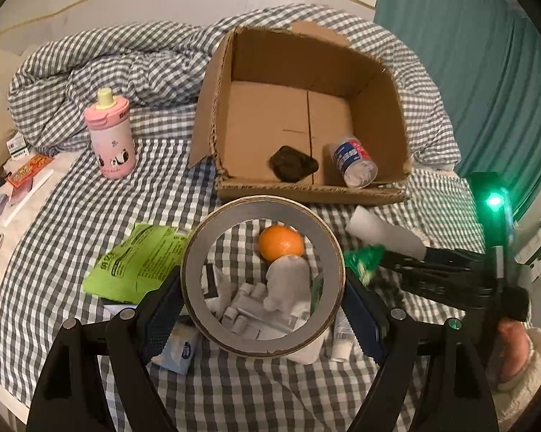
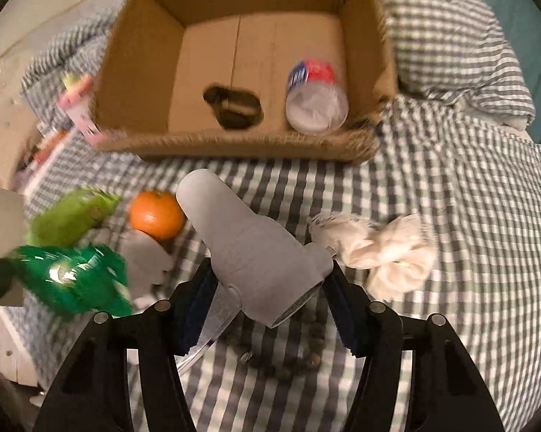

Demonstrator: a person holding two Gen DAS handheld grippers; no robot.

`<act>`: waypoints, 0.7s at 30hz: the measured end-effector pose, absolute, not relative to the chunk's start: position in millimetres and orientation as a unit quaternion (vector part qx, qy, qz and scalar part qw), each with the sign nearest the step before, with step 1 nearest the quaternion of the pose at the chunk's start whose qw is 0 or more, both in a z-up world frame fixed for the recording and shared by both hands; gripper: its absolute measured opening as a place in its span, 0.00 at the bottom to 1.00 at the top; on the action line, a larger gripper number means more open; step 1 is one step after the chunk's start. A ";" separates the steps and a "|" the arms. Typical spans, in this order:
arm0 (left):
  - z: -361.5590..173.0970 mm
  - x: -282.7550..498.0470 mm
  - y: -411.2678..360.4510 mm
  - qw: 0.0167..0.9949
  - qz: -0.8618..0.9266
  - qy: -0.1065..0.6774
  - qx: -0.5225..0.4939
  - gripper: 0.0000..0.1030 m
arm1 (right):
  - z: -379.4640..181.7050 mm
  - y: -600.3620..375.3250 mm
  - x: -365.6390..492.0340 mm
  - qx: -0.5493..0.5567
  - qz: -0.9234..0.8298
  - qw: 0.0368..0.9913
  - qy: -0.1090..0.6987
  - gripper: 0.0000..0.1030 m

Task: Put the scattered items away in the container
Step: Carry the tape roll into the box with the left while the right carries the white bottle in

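An open cardboard box (image 1: pixel 378 82) (image 2: pixel 133 54) stands on the checked bed, holding a plastic bottle (image 1: pixel 353 160) (image 2: pixel 315 99) and a dark object (image 1: pixel 294 163) (image 2: pixel 234 108). My left gripper (image 1: pixel 263 302) is shut on a roll of tape (image 1: pixel 198 252), held upright above the bed in front of the box. My right gripper (image 2: pixel 267 298) is shut on a grey bottle-shaped object (image 2: pixel 256 252), lifted in front of the box; it shows in the left wrist view (image 1: pixel 382 232). An orange (image 1: pixel 280 242) (image 2: pixel 157 216) lies on the bed.
A pink bottle (image 1: pixel 112 136) stands left of the box. A light green packet (image 1: pixel 141 262) (image 2: pixel 72 212), a dark green wrapper (image 2: pixel 72 277), a grey toy (image 1: pixel 288 280), a white cloth bundle (image 2: pixel 378 252), beads (image 2: pixel 281 363) and small items lie on the bed. Rumpled duvet (image 1: pixel 108 72) behind.
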State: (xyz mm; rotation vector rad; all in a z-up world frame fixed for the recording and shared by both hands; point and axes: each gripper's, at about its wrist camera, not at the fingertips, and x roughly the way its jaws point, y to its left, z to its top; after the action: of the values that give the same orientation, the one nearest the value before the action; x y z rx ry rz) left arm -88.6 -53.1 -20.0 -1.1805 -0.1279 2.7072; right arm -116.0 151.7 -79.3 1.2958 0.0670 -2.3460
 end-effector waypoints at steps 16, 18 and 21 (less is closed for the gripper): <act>22.8 -103.4 -35.5 0.124 0.924 -0.043 -0.359 0.82 | -5.6 171.1 -102.6 0.419 -0.876 0.239 -0.002 0.58; 28.2 -116.8 -32.7 0.119 0.928 -0.035 -0.352 0.82 | -1.8 171.4 -109.0 0.414 -0.878 0.239 -0.001 0.58; 35.4 -142.7 -26.1 0.122 0.930 -0.028 -0.346 0.82 | 4.3 167.3 -122.9 0.409 -0.880 0.241 0.000 0.58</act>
State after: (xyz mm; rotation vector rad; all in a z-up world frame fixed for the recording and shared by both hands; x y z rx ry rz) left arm -142.7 -26.1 35.4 -1.0090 -0.0826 2.7134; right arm -122.9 167.3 4.3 1.1177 0.0013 -2.4077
